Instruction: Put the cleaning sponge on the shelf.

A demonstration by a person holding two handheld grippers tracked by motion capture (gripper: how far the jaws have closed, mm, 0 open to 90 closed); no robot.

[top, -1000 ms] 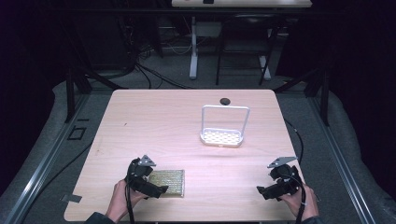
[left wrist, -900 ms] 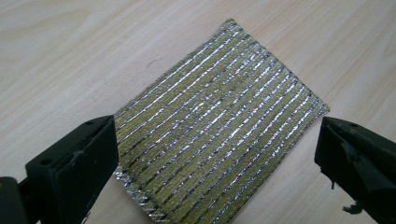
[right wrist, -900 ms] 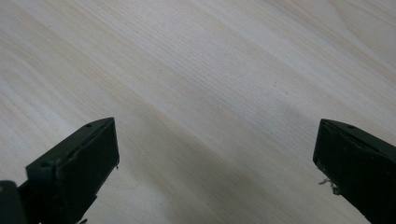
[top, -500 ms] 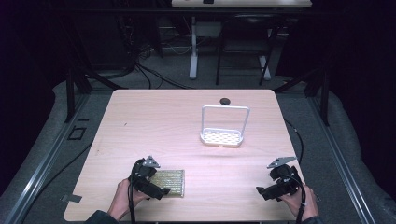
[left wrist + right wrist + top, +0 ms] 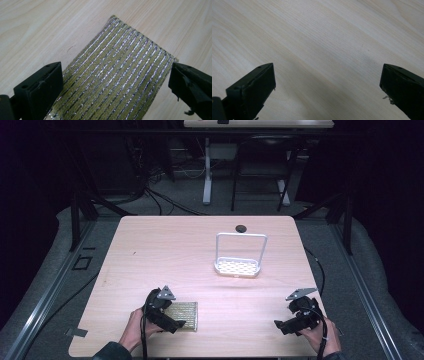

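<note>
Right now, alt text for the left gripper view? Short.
A flat scouring pad with yellow-green and silver stripes lies on a pale wooden table, running away from the camera. The left tool is open, its two black jaws standing wide at either side of the pad's near end, not closed on it.

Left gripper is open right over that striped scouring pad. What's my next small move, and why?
Probably lower the left gripper a touch and close on the scouring pad. The pad lies flat on the table between the wide-open jaws, not yet gripped. The right gripper is open over bare wood, so it can wait.
</note>
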